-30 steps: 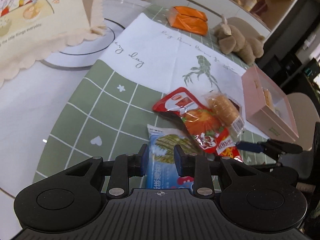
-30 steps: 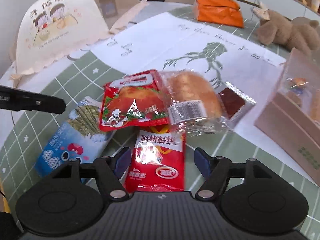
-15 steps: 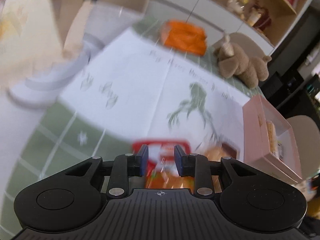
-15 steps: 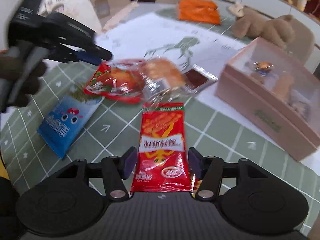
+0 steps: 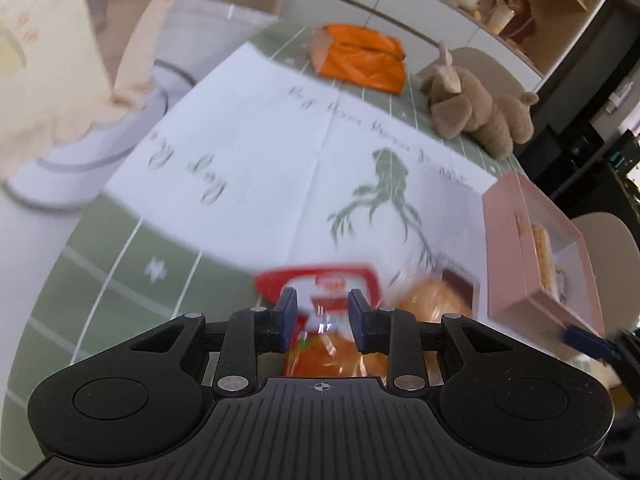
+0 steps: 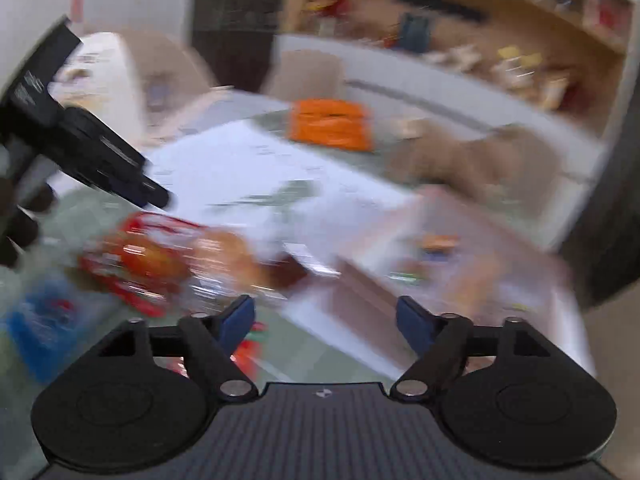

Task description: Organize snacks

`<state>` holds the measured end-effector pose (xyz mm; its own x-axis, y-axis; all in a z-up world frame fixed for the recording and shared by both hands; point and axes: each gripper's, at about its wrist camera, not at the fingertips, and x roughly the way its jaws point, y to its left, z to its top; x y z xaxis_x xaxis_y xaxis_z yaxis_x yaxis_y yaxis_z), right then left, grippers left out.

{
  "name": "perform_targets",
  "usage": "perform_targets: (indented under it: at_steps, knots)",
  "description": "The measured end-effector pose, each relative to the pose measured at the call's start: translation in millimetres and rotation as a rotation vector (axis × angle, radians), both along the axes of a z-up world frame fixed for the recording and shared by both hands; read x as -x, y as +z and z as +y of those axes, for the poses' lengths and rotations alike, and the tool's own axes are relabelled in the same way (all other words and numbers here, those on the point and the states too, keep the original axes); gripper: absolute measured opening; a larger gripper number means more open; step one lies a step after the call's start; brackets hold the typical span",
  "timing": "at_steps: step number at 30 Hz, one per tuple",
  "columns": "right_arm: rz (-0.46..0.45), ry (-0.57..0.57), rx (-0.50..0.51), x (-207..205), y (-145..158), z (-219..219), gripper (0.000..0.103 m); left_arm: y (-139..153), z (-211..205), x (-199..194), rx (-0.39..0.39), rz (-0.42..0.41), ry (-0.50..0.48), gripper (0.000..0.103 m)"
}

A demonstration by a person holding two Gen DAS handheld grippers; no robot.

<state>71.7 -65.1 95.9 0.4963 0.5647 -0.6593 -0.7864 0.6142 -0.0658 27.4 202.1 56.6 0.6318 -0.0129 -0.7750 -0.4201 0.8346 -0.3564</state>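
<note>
The left gripper (image 5: 322,314) has its blue jaws narrowly parted and closing around the glossy red and orange snack pouch (image 5: 320,280), whose top edge shows beyond the tips; whether the pads touch it cannot be told through the blur. Just right of those jaws lies a clear-wrapped golden bread roll (image 5: 430,300), half hidden by a finger. Farther right stands the pink open-topped box (image 5: 516,276), cut off at its near corner. The right gripper (image 6: 326,318) is spreading its jaws wide with nothing between them; a smeared red packet (image 6: 248,350) peeks beside its left finger.
</note>
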Motion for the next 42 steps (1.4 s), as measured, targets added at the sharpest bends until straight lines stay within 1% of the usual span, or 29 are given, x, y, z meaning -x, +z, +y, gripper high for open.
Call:
perform_targets:
  at_steps: [2, 4, 7, 10, 11, 12, 13, 15, 17, 19, 20, 21, 22, 24, 25, 27, 29, 30, 31, 32, 33, 35, 38, 39, 40, 42]
  knots:
    - [0.048, 0.025, -0.024, -7.3, -8.9, 25.0, 0.08, -3.3, 4.4, 9.9, 0.032, -0.003, -0.023, 0.029]
    - [0.044, 0.01, -0.025, -12.3, -20.2, 47.2, 0.08, -5.6, 6.4, 18.2, 0.053, -0.009, -0.032, 0.029]
    - [0.023, 0.005, 0.041, -24.6, -42.9, 75.4, 0.08, -6.0, 10.7, 22.4, 0.075, -0.02, -0.018, 0.029]
    - [0.07, 0.055, 0.086, -31.0, -53.5, 85.2, 0.081, -9.7, 17.8, 20.3, 0.09, -0.011, 0.028, 0.029]
    - [0.082, 0.065, 0.104, -30.1, -53.4, 86.8, 0.079, -11.6, 19.9, 18.0, 0.093, -0.005, 0.037, 0.029]
    - [0.091, 0.079, 0.116, -28.0, -50.8, 85.8, 0.066, -13.3, 20.7, 14.2, 0.084, 0.0, 0.048, 0.028]
    - [0.097, 0.082, 0.114, -22.3, -47.9, 83.1, 0.058, -13.0, 20.9, 10.3, 0.07, -0.001, 0.049, 0.028]
    - [0.133, 0.089, 0.093, -14.8, -37.2, 71.0, 0.053, -11.6, 18.7, -1.0, 0.039, 0.004, 0.029, 0.029]
    - [0.14, 0.078, 0.067, -5.1, -25.2, 51.8, 0.052, -10.2, 12.7, -12.2, 0.003, 0.017, -0.014, 0.028]
    - [0.142, 0.057, 0.046, 3.5, -13.7, 31.6, 0.052, -9.5, 0.3, -22.1, -0.04, 0.037, -0.095, 0.026]
    - [0.137, 0.041, 0.038, 7.6, -8.4, 19.8, 0.052, -9.0, -8.6, -25.9, -0.061, 0.048, -0.157, 0.025]
    - [0.125, 0.024, 0.038, 9.8, -4.3, 10.2, 0.052, -8.5, -20.0, -28.0, -0.078, 0.057, -0.222, 0.025]
    - [0.103, 0.0, 0.042, 14.3, -0.7, -1.6, 0.052, -8.4, -29.3, -28.8, -0.09, 0.063, -0.264, 0.026]
    - [0.059, -0.065, 0.059, 21.3, 1.1, -24.6, 0.052, -8.0, -50.8, -26.7, -0.095, 0.064, -0.357, 0.026]
    - [0.049, -0.1, 0.068, 21.8, -0.4, -33.8, 0.052, -8.1, -57.3, -25.4, -0.082, 0.066, -0.384, 0.026]
    - [0.054, -0.19, 0.083, 18.5, -7.8, -52.8, 0.052, -10.3, -67.4, -20.6, -0.006, 0.069, -0.433, 0.027]
    - [0.084, -0.294, 0.082, 12.9, -16.6, -70.5, 0.053, -10.9, -71.0, -13.1, 0.072, 0.071, -0.452, 0.027]
    - [0.112, -0.335, 0.067, 10.6, -18.6, -77.6, 0.054, -9.5, -70.5, -9.0, 0.086, 0.067, -0.45, 0.027]
    - [0.141, -0.359, 0.049, 9.4, -19.5, -83.1, 0.058, -8.7, -69.2, -4.4, 0.088, 0.062, -0.446, 0.027]
    - [0.169, -0.369, 0.02, 9.2, -18.9, -87.8, 0.058, -6.8, -66.3, -0.2, 0.09, 0.058, -0.435, 0.027]
    - [0.179, -0.368, -0.005, 10.7, -16.9, -90.1, 0.059, -5.9, -62.9, 3.3, 0.095, 0.056, -0.419, 0.027]
    - [0.153, -0.352, -0.023, 18.3, -10.9, -86.8, 0.062, -6.5, -54.9, 7.6, 0.117, 0.056, -0.37, 0.027]
    - [0.102, -0.281, -0.006, 33.7, -5.5, -67.2, 0.062, -12.4, -45.7, 9.2, 0.143, 0.058, -0.314, 0.027]
    - [0.084, -0.256, 0.011, 39.0, -5.7, -56.9, 0.059, -15.0, -43.7, 10.5, 0.158, 0.057, -0.306, 0.027]
    - [0.074, -0.232, 0.023, 42.8, -6.2, -46.6, 0.049, -18.1, -42.5, 11.6, 0.175, 0.056, -0.303, 0.027]
    - [0.09, -0.161, 0.036, 53.8, -8.1, -28.9, 0.035, -22.9, -41.9, 14.2, 0.202, 0.053, -0.302, 0.027]
